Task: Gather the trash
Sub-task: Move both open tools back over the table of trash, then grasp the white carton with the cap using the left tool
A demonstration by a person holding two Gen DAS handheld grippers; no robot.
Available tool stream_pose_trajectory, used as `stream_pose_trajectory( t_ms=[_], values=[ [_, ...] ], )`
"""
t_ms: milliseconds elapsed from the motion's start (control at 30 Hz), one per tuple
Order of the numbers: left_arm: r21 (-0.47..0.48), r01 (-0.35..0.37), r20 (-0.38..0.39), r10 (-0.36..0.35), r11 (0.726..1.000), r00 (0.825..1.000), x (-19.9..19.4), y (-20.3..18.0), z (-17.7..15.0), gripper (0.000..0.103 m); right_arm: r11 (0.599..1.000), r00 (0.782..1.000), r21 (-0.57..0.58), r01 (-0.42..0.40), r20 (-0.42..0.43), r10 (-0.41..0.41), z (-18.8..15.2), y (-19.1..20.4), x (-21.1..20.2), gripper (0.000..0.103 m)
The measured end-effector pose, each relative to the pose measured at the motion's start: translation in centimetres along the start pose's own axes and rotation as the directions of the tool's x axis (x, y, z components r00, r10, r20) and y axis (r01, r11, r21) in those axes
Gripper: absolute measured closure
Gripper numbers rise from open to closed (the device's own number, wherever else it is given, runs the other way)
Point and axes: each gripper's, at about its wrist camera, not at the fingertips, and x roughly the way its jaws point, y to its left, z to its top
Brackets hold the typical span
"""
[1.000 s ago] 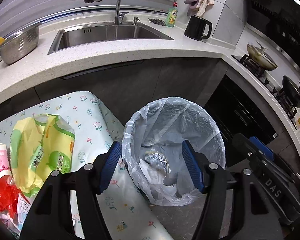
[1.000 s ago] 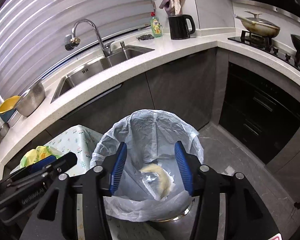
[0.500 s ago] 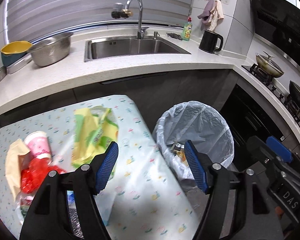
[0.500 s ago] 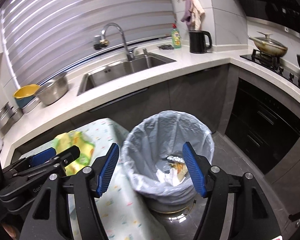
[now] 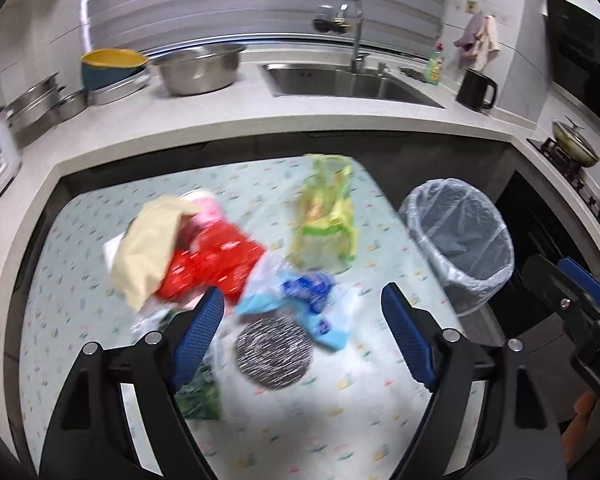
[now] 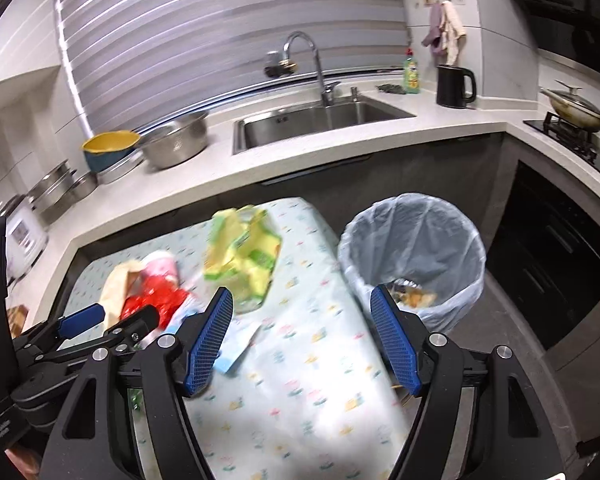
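I see my left tongs (image 5: 302, 336) spread wide with nothing between them, up over the desk (image 5: 80, 240) with the flowery cloth. My right tongs (image 6: 302, 340) are wide too and hold nothing; they hang over the right edge of the desk, next to the trash bin (image 6: 414, 254). The trash lies in a messy heap on the cloth, and it looks blurry. There is a yellow-green plastic bag (image 5: 326, 216) near the far right side of the desk, close to the bin. To its left I see a red wrapper (image 5: 212, 262), with a tan paper bag (image 5: 148, 248) lying partly on it and a pink paper cup (image 5: 206, 206) just behind. Nearer to me there is a blue and white wrapper (image 5: 304, 292), and a round black and white speckled thing (image 5: 274, 354) sits between my left blue pads (image 5: 198, 336); I cannot tell what it is. Something green (image 5: 200, 396) peeks out under the left pad. The bin stands on the floor just beside the desk, with a clear bag lining it, and some scraps (image 6: 414, 296) lie at the bottom. Behind the desk runs a white kitchen top with a sink (image 6: 320, 120), a tap (image 6: 304, 64), a steel bowl (image 5: 198, 68), a yellow and blue bowl (image 5: 112, 66) and a black kettle (image 6: 456, 86).
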Motion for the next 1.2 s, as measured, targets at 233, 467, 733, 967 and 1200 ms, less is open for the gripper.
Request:
stream_pose_trajectory(
  t_ms=[233,467,733,967,1200],
  values=[
    [-0.073,-0.081,-0.04,0.079,0.994,0.996,-1.1,6.5,-3.8,0.026,0.999,0.999,-0.02,-0.039,-0.033,0.038,-2.7,3.4,-0.2,0.034],
    [-0.149,-0.128,-0.113,0.112,0.981,0.987,-0.8,11.2,-7.7,0.026,0.997,0.991,-0.03,-0.066,-0.119,0.062,-6.0,5.8,1.9,0.033],
    [-0.22,-0.133,-0.167,0.097,0.966,0.981,-0.5,14.5,-10.5,0.026,0.988,0.975,-0.093,-0.12,-0.198,0.099,-9.1,9.9,3.8,0.033],
    [-0.235,-0.061,-0.186,0.016,0.97,0.982,0.8,13.9,-10.4,0.026,0.988,0.975,-0.104,-0.115,-0.205,0.092,-9.2,10.9,4.5,0.033],
    [-0.237,-0.005,-0.192,-0.042,0.971,0.981,3.3,12.4,-9.4,0.038,0.995,0.975,-0.06,-0.082,-0.213,0.068,-8.9,8.9,5.1,0.032]
  ],
)
